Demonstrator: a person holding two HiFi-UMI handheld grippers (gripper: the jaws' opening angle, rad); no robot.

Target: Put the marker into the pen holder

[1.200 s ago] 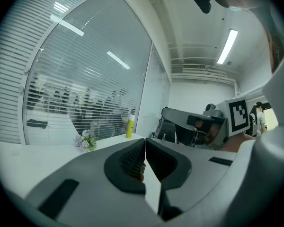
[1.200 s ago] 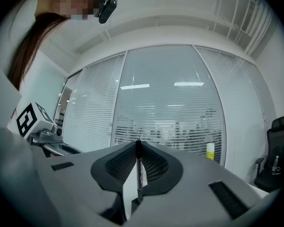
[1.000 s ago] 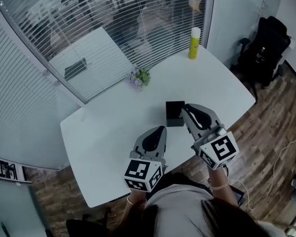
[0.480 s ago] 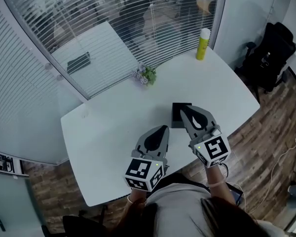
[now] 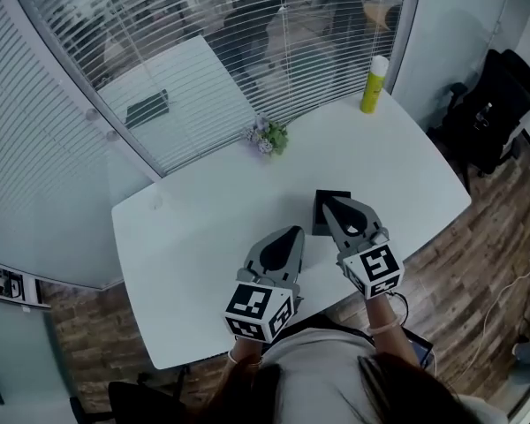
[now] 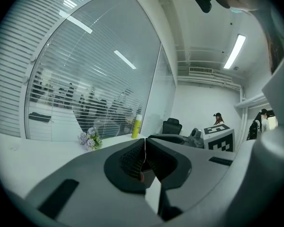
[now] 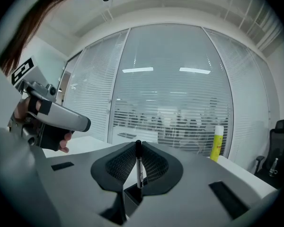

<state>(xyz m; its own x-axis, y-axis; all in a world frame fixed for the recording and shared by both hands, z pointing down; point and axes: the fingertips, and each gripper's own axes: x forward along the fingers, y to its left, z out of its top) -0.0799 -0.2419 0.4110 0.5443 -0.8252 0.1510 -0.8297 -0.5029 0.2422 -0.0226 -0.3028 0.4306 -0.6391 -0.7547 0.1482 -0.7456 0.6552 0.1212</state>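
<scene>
Right gripper view: the right gripper point(image 7: 138, 148) pinches the black marker point(image 7: 139, 169) upright, its lower end right at the open top of the black pen holder point(image 7: 131, 196); the left gripper point(image 6: 145, 144), jaws pressed together, is just left of the pen holder, over the white table point(image 5: 203, 228).

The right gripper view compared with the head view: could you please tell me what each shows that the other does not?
Only the right gripper view shows the marker, upright and clamped in the right gripper, its lower end at the mouth of the pen holder. Only the head view shows the flowers, the wooden floor and the whole outline of the table. Both show the pen holder, the yellow bottle and the left gripper.
</scene>
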